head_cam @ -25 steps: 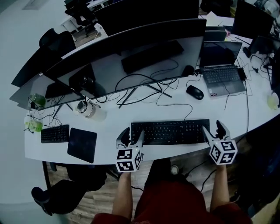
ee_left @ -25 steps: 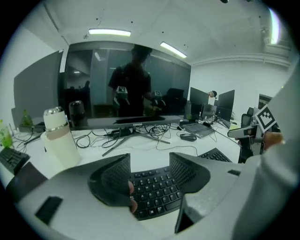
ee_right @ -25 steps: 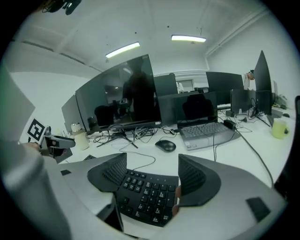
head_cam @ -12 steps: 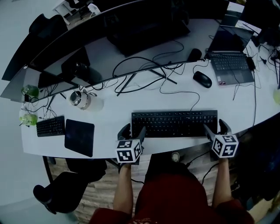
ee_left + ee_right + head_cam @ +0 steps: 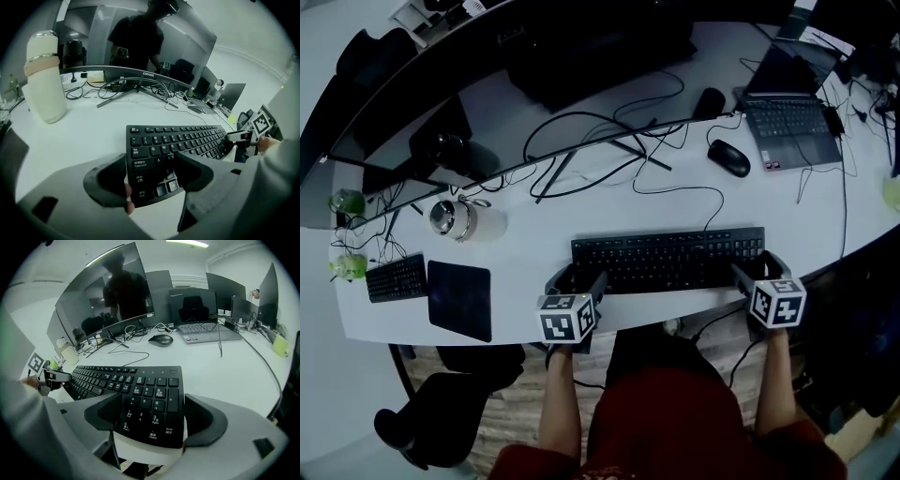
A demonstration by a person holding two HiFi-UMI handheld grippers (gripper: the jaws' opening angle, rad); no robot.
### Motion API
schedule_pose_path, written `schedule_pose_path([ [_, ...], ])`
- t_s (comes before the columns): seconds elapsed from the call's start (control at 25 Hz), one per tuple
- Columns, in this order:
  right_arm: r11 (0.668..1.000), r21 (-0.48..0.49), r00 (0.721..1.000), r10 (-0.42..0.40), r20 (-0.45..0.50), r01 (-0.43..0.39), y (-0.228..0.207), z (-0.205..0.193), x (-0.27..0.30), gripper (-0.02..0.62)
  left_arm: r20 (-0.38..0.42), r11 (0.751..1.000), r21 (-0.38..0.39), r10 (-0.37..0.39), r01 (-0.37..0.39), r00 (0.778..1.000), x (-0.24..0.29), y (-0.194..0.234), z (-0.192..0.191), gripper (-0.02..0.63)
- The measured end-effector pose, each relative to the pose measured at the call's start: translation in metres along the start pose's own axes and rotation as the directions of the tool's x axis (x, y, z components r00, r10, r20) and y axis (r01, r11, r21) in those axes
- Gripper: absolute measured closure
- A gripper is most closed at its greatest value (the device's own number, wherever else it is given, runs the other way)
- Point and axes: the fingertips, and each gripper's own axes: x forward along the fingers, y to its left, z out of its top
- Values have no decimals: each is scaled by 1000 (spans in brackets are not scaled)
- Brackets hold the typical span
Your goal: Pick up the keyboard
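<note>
Two grippers on one keyboard [image 5: 667, 260], and we read neither as clamped. The keyboard lies flat on the worktop [image 5: 534, 246], long side parallel to the near edge and close to it, a bit right of the middle. The left gripper [image 5: 577, 278] straddles its left end and the right gripper [image 5: 759, 269] its right end. Both come in over the near edge, tilted down.

Left gripper view: the left gripper [image 5: 151, 169] jaws are opening, with the shift/control corner of the keyboard [image 5: 178, 140] between them. The pads aren't pressing as far as we can see (one jaw overlaps the key tops, contact there unclear).

Right gripper view: the right gripper [image 5: 150, 414] jaws are opening too, with the numpad end of the keyboard [image 5: 140, 385] between them. A gap shows at the outer jaw.

Rest of the worktop:
- The mouse [image 5: 728, 157] and laptop [image 5: 790, 119] sit toward the far right corner, well apart from the keyboard.
- A cable [image 5: 712, 202] runs from the keyboard's rear edge toward the far side.
- A curved monitor [image 5: 412, 112] runs along the far edge.
- A white bottle [image 5: 469, 221] stands upright, left of the keyboard and further back.
- A small keyboard [image 5: 397, 277] and a dark pad [image 5: 459, 300] lie side by side at the near left corner.
</note>
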Motion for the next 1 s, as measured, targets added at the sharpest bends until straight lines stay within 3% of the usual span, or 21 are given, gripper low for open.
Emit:
schedule_pose_path([
  [0.28, 1000, 16, 998, 14, -57, -13, -1, -4, 3, 212, -50, 1000, 31, -2, 4, 999, 2, -1, -2, 304],
  [0.56, 999, 36, 996, 23, -87, -20, -3, -6, 4, 207, -47, 999, 31, -1, 3, 999, 2, -1, -1, 304],
  [1.0, 999, 14, 996, -31, -89, 32, -1, -4, 0, 207, -26, 998, 50, 31, -29, 999, -3, -1, 2, 305],
])
